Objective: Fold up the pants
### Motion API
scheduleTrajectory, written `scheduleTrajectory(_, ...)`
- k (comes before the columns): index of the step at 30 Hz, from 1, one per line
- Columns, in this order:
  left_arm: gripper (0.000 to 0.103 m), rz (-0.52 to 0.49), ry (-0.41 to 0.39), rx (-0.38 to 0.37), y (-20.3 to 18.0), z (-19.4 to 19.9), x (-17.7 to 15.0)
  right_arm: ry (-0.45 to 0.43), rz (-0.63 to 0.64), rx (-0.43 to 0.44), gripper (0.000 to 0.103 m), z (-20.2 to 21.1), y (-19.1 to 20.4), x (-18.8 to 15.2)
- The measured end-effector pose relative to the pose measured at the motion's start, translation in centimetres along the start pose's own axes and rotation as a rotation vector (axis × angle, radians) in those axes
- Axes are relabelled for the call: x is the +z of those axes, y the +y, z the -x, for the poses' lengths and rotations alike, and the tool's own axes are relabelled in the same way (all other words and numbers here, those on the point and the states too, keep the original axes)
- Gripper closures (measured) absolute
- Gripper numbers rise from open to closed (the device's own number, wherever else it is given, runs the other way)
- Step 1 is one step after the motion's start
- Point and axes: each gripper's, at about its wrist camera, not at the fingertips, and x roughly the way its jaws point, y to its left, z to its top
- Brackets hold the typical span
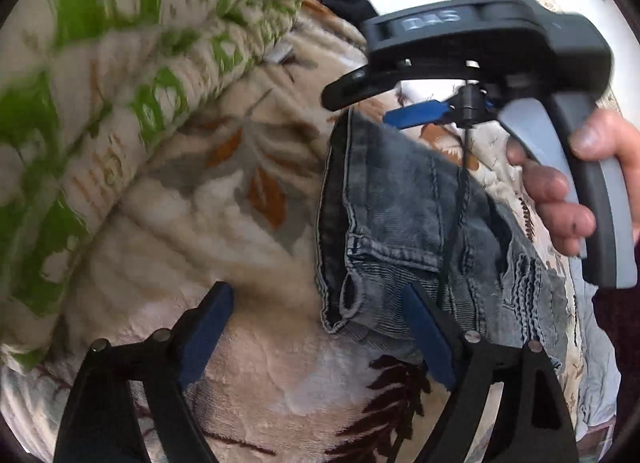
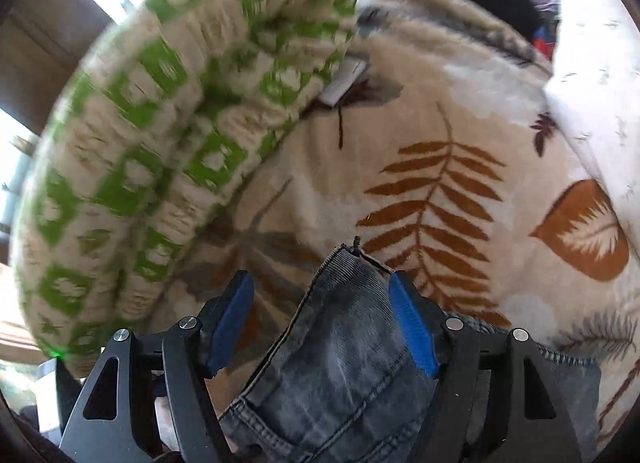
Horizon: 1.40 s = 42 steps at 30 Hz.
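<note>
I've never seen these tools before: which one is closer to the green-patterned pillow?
Hard to call, but probably the left. The left gripper sits open beside the jeans, with the green-patterned pillow just beyond. The right gripper is open over the jeans' corner.

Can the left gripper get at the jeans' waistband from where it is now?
Probably yes. The left gripper is open, the jeans lie just ahead with one finger already over the denim, and nothing sits between them.
</note>
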Motion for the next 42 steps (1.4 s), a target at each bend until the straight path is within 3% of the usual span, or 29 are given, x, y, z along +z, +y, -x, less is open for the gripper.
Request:
scheduleTrajectory(3,0.02,-0.037,-0.012,0.005,-0.5,-0.3,-0.1,0.07,0.02,-0.07,0.034,-2.8,0.1,0.3)
scheduleTrajectory(5,0.035,-0.039,-0.021,0.016,-0.5,-0.5,-0.1,0.105,0.025,-0.093,0.061,-4.5,-0.2,-0.2)
scheduleTrajectory(7,0.069,-0.054,-0.018,-0.026,-0.6,-0.9,0.3,0.095,0.023,-0.11,0.068,-4.8,-0.6,-0.7)
scheduleTrajectory(8,0.074,-0.041,-0.008,-0.056,-0.6,-1.2,0.4,0.087,0.025,-0.111,0.076,-4.6,-0.7,-0.9)
scheduleTrajectory(12,0.083,-0.043,-0.026,-0.083,-0.7,-1.3,0.5,0.042,-0.017,-0.096,0.086,-2.9,-1.5,-1.7)
scheduleTrajectory(14,0.084,-0.025,-0.036,-0.123,-0.4,-0.6,0.5,0.007,-0.018,-0.102,0.089,-1.5,-1.3,-2.4)
scheduleTrajectory(20,0.086,-0.094,-0.09,-0.135,-1.4,0.9,0.1,-0.062,-0.053,-0.036,0.089,2.5,-2.5,-4.7)
scheduleTrajectory(25,0.089,-0.129,-0.118,-0.189,-2.4,1.6,0.7,-0.117,-0.074,-0.079,0.091,4.8,-2.4,-5.8)
scheduleTrajectory(28,0.089,-0.138,-0.12,-0.288,-3.6,3.0,0.7,-0.158,-0.067,-0.078,0.091,7.2,-2.4,-6.3)
scheduleTrajectory(31,0.09,-0.185,-0.134,-0.359,-6.4,4.4,0.3,-0.205,-0.084,-0.065,0.091,9.9,-3.6,-7.5)
scheduleTrajectory(34,0.09,-0.222,-0.1,-0.443,-9.9,4.7,-0.2,-0.257,-0.105,-0.057,0.091,12.8,-5.4,-9.7)
scheduleTrajectory(42,0.09,-0.389,0.006,-0.524,-22.7,3.4,-3.4,-0.397,-0.242,-0.072,0.091,20.2,-13.5,-19.4)
